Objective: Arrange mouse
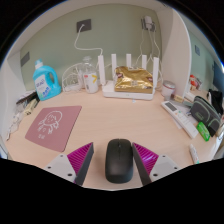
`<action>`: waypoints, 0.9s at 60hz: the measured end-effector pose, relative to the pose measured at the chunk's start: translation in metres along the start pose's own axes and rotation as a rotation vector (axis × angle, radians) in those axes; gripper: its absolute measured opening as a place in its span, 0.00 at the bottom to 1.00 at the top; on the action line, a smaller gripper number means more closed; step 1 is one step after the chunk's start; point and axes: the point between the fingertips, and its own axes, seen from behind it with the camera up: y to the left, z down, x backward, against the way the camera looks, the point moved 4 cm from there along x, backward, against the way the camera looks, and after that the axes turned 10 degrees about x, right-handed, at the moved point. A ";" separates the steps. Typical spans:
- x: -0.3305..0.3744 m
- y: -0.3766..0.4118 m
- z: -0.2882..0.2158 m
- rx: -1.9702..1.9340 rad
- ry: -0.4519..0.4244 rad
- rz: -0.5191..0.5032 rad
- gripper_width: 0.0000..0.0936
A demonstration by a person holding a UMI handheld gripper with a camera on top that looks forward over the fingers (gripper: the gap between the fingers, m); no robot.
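A black computer mouse (118, 160) lies on the light wooden table (120, 118), between my two fingers. My gripper (113, 151) is open around it. The right pink pad (145, 158) is close against the mouse's side, and a narrow gap shows between the mouse and the left pink pad (78, 160). A pink mouse mat (54, 126) with a white drawing lies flat on the table, ahead and to the left of the fingers, with nothing on it.
A white router (130, 86) with a gold packet on it stands at the back. A blue bottle (45, 80) and a small jar (92, 81) stand at the back left. A white remote (180, 119), a green item (203, 130) and a dark bag (209, 104) crowd the right side.
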 end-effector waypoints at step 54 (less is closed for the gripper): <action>0.084 0.048 -0.225 -0.024 -0.243 0.312 0.38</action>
